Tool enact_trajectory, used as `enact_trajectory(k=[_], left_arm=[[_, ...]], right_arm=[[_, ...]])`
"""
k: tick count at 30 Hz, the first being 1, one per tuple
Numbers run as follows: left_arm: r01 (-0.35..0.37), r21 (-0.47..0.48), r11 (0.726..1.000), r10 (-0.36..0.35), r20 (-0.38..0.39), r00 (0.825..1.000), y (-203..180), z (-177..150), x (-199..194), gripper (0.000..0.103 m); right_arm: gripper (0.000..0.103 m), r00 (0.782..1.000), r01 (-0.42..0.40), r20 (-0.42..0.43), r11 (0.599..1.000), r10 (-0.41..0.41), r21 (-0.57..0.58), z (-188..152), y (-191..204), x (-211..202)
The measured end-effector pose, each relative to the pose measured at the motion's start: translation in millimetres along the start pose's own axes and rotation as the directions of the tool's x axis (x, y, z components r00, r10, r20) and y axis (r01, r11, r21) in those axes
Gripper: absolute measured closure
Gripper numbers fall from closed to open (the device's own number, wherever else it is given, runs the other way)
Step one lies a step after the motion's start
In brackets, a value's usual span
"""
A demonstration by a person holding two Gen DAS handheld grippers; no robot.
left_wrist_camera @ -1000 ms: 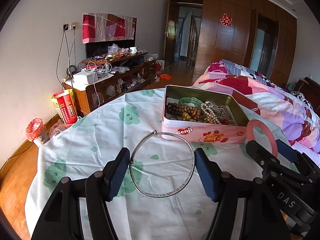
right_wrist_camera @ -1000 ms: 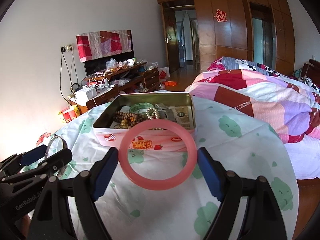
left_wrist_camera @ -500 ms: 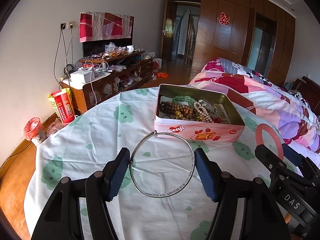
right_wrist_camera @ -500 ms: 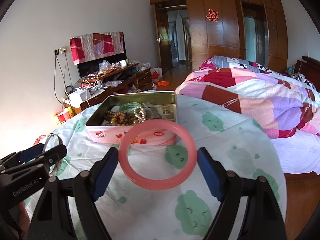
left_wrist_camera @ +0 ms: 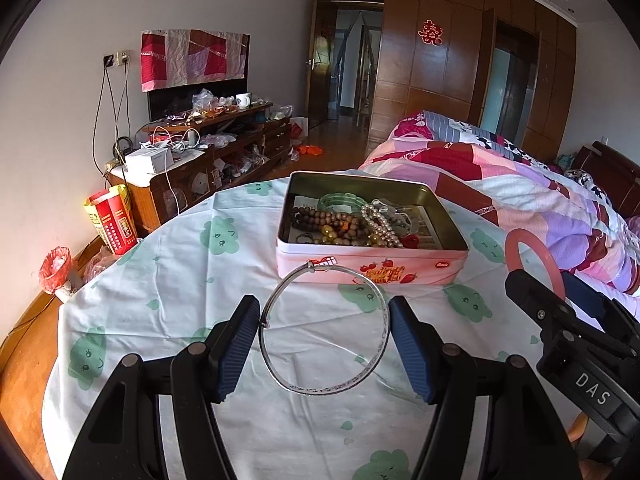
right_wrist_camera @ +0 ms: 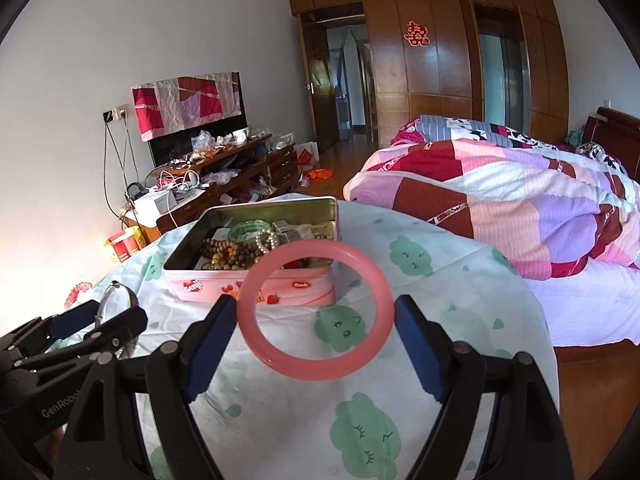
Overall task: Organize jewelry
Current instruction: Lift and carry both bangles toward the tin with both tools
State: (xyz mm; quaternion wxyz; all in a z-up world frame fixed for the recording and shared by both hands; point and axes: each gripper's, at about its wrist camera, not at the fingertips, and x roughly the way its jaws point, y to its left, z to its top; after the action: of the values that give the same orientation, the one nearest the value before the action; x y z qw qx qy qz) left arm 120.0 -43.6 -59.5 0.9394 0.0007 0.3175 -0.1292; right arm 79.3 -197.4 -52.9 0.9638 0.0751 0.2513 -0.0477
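Two bangles gripped, neither yet placed in the tin

The left gripper clamps a thin silver bangle across its width between both pads; the right gripper likewise clamps a pink bangle, jaws set wide on the ring. Ahead of both grippers, past the fingertips, the open pink tin sits on the tablecloth, already holding beads, pearls and a green bangle. Judged remaining: deposit both bangles
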Motion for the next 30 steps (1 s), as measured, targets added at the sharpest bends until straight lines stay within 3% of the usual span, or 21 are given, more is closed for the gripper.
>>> enact_trajectory(k=[8, 30], left_arm=[[0.056, -0.016, 0.998, -0.056, -0.001, 0.998, -6, 10, 8, 0.036], [0.05, -0.014, 0.999, -0.05, 0.002, 0.999, -6, 41, 35, 0.036]], right_arm=[[0.02, 1.0, 0.016, 0.013, 1.0, -0.016, 0.004, 10, -6, 3], [0.02, 1.0, 0.005, 0.021, 1.0, -0.006, 0.019, 36, -4, 32]])
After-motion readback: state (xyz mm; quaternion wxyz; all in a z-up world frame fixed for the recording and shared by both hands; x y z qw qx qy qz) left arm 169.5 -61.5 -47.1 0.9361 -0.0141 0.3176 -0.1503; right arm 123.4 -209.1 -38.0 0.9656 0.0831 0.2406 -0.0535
